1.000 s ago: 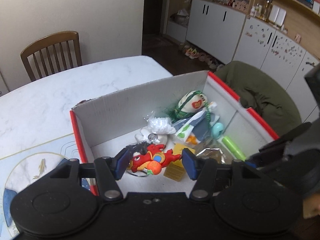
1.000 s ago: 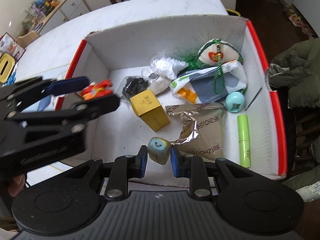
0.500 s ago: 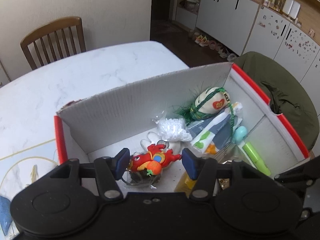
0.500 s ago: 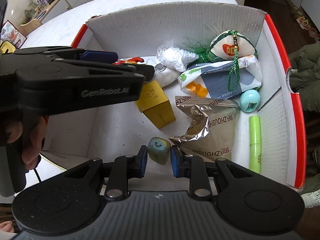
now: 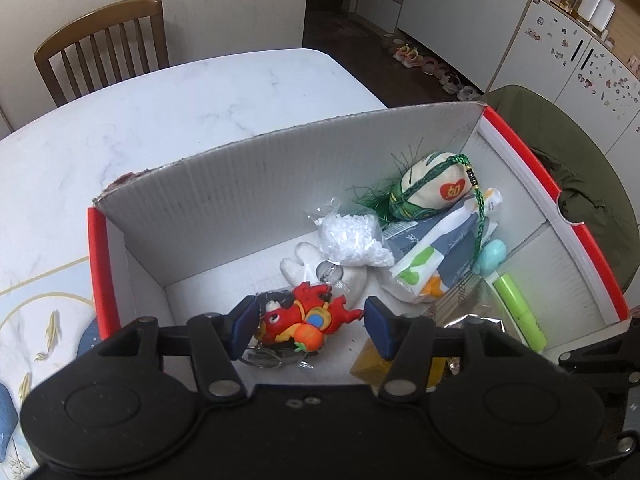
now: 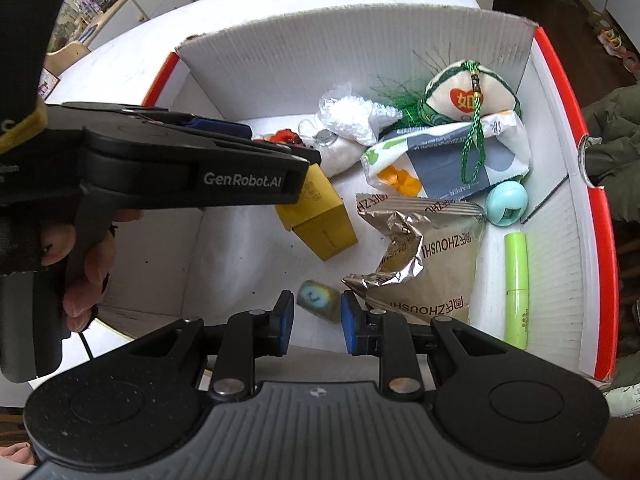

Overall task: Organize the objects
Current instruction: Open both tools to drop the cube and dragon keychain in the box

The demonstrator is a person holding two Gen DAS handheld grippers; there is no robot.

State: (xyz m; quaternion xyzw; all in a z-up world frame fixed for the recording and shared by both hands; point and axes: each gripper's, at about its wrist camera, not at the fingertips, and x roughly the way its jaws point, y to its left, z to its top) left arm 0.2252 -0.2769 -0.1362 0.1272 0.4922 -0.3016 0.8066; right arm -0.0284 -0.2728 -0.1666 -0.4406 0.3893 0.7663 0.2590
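A white marble tabletop (image 5: 192,120) is sitting in a home room, with a wooden chair (image 5: 104,44) far ahead of the left hand-held gripper (image 5: 306,330) and white cupboards off to its right. A white box with red edges (image 5: 248,184) is resting on the tabletop, and both tools are reaching into it.

The step in hand looks like putting toys into the box. The right hand-held gripper (image 6: 316,316) is standing open, and a small blurry cube with a smiley face (image 6: 318,300) is sitting between its blue pads, touching neither one. It seems to be dropping to the box floor just in front of the tool. The cube is pale green and blue, and soft-looking at the corners.

The left hand-held gripper is open wide too. A red toy dragon on a key ring (image 5: 308,316) is lying right between its jaws, with a gap on each side. It is bright red, with an orange ball and a blue spot.

Next, the left tool would need to close gently on the dragon if it is meant to move, or lift away if it is staying. A yellow box (image 6: 316,216), a shiny snack bag (image 6: 428,256) and a green tube (image 6: 516,284) are lying further ahead and to the right.
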